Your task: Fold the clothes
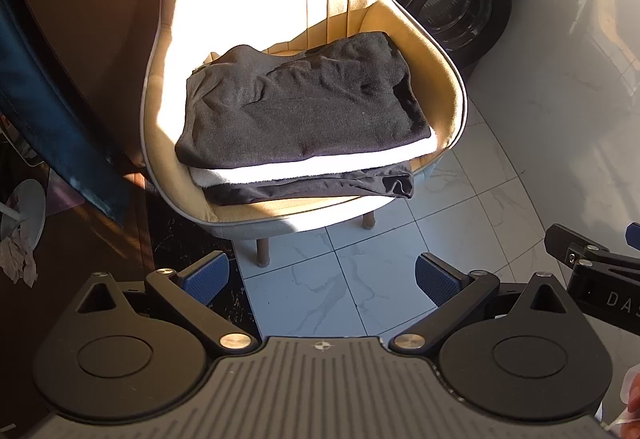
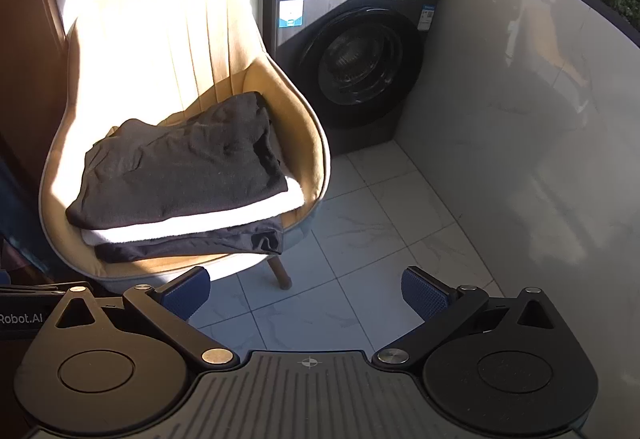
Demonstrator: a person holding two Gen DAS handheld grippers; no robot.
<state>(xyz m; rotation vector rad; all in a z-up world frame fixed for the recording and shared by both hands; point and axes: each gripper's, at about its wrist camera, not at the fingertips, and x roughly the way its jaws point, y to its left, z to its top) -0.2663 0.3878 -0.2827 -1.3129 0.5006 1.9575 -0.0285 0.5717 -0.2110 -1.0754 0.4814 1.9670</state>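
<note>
A stack of folded clothes lies on the seat of a tan armchair (image 1: pixel 168 159). On top is a dark grey garment (image 1: pixel 304 107), under it a white one (image 1: pixel 320 169), at the bottom a black one (image 1: pixel 320 191). The stack also shows in the right wrist view (image 2: pixel 180 175) on the same armchair (image 2: pixel 60 175). My left gripper (image 1: pixel 322 277) is open and empty, held back from the chair above the floor. My right gripper (image 2: pixel 306 293) is open and empty, also short of the chair. Part of the right gripper (image 1: pixel 592 267) shows at the left wrist view's right edge.
A grey front-loading washing machine (image 2: pixel 352 51) stands behind the chair to the right. A pale wall (image 2: pixel 520 119) closes the right side. White marble floor tiles (image 2: pixel 360 223) lie in front. A blue curtain (image 1: pixel 52 111) and dark wooden furniture (image 1: pixel 80 19) are at the left.
</note>
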